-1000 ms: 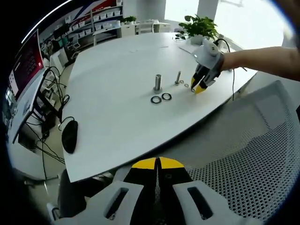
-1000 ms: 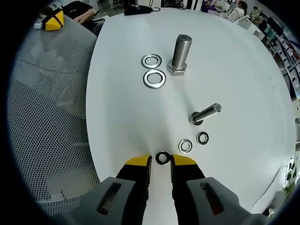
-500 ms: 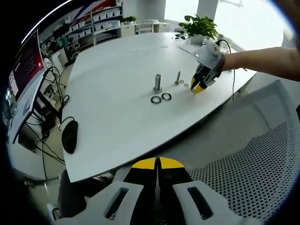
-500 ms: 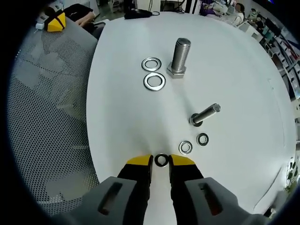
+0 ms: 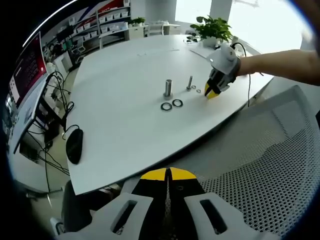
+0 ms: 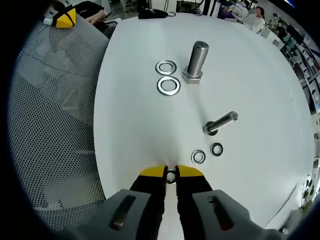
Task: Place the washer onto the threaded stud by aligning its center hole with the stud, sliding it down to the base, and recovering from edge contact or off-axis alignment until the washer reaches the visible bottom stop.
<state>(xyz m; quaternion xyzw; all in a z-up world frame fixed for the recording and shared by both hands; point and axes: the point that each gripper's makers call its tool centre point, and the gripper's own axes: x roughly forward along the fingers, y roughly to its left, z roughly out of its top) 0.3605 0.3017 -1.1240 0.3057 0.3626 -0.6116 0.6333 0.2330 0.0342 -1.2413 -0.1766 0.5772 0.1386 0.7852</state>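
I judge the task barely begun: no washer sits on either stud yet, and pickup is the step in hand. In the right gripper view my right gripper point(image 6: 171, 175) has its jaws drawn in on a small dark washer point(image 6: 171, 175), which lies between the yellow tips at the near edge of the table point(image 6: 130, 125); the tips look to be touching its rim, so I take it as pinched, though it may not be off the surface. Ahead of the jaws stands the small stud point(image 6: 220, 123), tilted in this view, with two more small washers point(image 6: 198, 157) just beside its base. Farther on is the large stud point(image 6: 196, 61), upright, with two large washers point(image 6: 168, 85) next to it. Left to do: lift, carry to the small stud, line the hole up and slide it down to the base. My left gripper point(image 5: 167, 174) hangs well back over a mesh chair point(image 5: 260, 170), jaws closed on nothing.
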